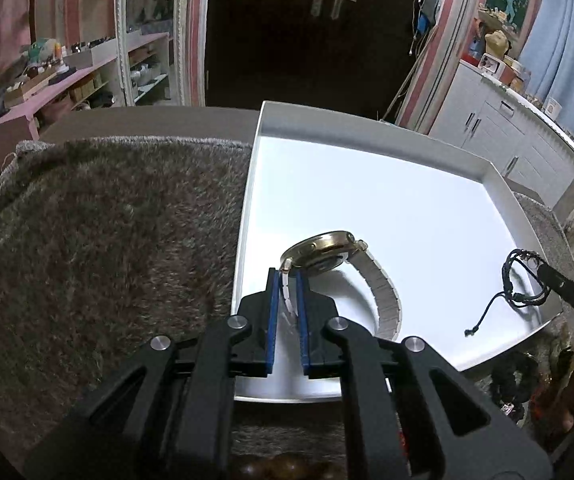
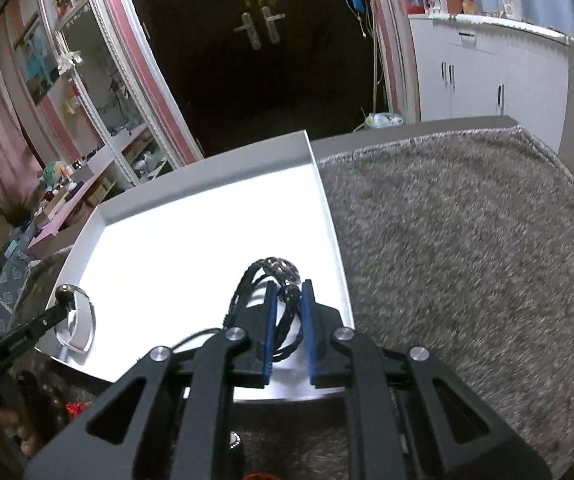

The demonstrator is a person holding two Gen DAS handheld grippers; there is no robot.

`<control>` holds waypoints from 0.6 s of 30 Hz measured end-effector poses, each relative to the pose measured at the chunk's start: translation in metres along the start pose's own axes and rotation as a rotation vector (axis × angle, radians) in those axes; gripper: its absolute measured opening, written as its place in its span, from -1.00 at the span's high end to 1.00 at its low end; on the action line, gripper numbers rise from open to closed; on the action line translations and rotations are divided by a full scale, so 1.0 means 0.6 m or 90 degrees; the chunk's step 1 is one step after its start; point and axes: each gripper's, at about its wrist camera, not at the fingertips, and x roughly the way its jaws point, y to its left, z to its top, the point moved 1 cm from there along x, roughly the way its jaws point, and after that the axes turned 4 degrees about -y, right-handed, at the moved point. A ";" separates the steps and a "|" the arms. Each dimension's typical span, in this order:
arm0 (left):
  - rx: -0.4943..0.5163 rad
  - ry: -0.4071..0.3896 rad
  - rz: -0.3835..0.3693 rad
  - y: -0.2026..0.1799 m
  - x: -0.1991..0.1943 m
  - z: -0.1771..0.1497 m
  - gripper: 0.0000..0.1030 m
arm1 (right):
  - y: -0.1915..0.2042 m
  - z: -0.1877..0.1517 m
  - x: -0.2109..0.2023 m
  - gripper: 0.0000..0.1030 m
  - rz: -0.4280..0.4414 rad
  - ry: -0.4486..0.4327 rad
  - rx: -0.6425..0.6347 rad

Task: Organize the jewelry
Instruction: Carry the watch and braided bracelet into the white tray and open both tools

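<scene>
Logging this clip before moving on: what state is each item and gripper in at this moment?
Watch: over the white tray, strap pinched, face tilted up.
Black braided bracelet: over the tray's right side, gripped, cord end dangling.
White tray: on the grey shaggy mat, uncovered.
Left gripper: jaws shut on the watch strap.
Right gripper: jaws shut on the bracelet.
Dark door: closed.

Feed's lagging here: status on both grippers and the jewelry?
Left hand-held gripper shut on watch strap. Right hand-held gripper shut on black braided bracelet. Both over white tray; nothing blocking.
</scene>
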 end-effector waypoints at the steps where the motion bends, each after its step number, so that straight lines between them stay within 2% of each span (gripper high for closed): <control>1: 0.002 0.000 0.001 0.001 -0.001 -0.001 0.87 | 0.000 -0.002 0.002 0.77 -0.001 0.004 0.000; 8: 0.014 -0.004 0.012 -0.004 -0.001 -0.001 0.82 | 0.009 -0.008 0.004 0.73 -0.025 0.005 -0.026; 10: 0.006 -0.007 -0.003 -0.003 -0.004 -0.001 0.66 | 0.010 -0.008 0.000 0.63 -0.021 0.001 -0.023; 12: 0.013 -0.008 -0.006 -0.007 -0.006 -0.001 0.59 | 0.015 -0.005 -0.007 0.49 -0.017 -0.006 -0.030; 13: 0.015 -0.010 -0.007 -0.008 -0.008 -0.001 0.53 | 0.017 -0.002 -0.014 0.23 -0.027 -0.018 -0.035; 14: 0.015 -0.013 -0.011 -0.010 -0.013 0.001 0.49 | 0.018 -0.001 -0.020 0.17 -0.030 -0.029 -0.036; 16: 0.022 -0.032 -0.012 -0.014 -0.031 0.007 0.16 | 0.023 0.007 -0.036 0.17 -0.031 -0.043 -0.041; 18: 0.020 -0.056 -0.022 -0.014 -0.060 0.018 0.11 | 0.026 0.017 -0.057 0.17 -0.025 -0.060 -0.043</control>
